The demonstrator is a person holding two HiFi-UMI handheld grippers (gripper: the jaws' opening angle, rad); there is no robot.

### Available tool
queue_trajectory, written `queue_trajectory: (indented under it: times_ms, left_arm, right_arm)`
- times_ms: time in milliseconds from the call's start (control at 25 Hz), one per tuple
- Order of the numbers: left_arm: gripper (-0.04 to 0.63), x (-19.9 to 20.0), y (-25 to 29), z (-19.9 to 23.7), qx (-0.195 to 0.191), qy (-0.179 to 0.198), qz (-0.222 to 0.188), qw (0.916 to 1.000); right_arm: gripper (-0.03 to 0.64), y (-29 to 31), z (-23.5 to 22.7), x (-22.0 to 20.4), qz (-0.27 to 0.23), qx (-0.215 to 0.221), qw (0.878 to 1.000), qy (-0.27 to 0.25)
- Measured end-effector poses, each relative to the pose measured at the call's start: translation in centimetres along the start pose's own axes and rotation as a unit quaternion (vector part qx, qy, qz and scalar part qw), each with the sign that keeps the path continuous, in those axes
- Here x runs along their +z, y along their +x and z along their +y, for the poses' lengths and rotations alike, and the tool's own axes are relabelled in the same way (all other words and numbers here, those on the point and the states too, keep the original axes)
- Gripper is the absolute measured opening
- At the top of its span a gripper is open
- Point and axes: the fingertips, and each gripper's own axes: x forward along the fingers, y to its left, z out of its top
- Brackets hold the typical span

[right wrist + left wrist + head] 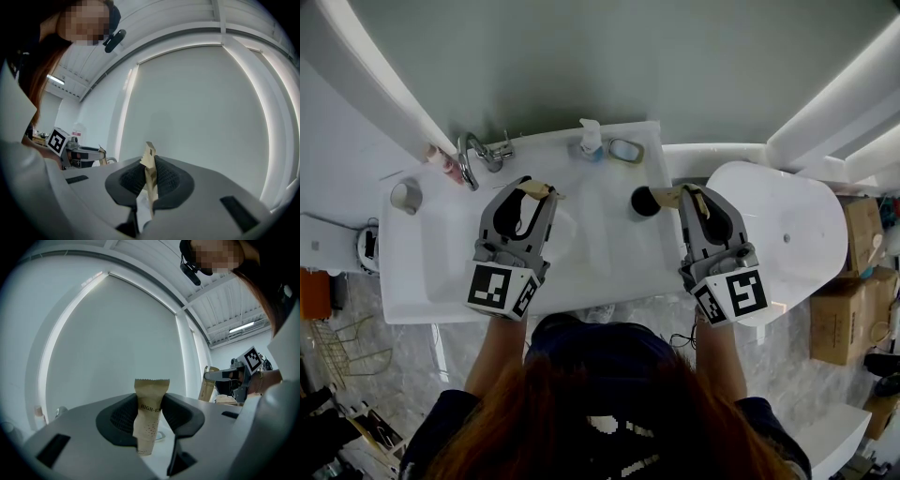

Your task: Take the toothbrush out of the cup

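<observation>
A black cup (643, 202) stands on the white counter (412, 272) right of the basin. My right gripper (693, 195) is just right of the cup and is shut on a slim tan paper packet (149, 174), seen edge-on between its pads. The packet's end (667, 196) reaches to the cup's rim. My left gripper (536, 190) hovers over the basin, shut on a wider tan paper packet (149, 420) with dark print that stands upright between its pads. The left gripper view also catches the right gripper (233, 376) with its packet (207, 384). No bare toothbrush shows.
A chrome faucet (472, 157) and a pink bottle (443, 165) sit at the counter's back left. A soap bottle (591, 139) and a small dish (625, 150) are at the back middle. A white cup (405, 196) is far left. A white fixture (792, 234) and cardboard boxes (844, 309) stand right.
</observation>
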Motion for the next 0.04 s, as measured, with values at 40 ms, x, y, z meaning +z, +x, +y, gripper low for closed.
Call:
queue_trajectory:
  times_ms: [40]
  left_arm:
    - [0.175,0.01,-0.01,0.05,0.000,0.000,0.000,1.0000]
  right_arm:
    - [0.038,0.01,0.02,-0.03,0.000,0.000,1.000,0.000]
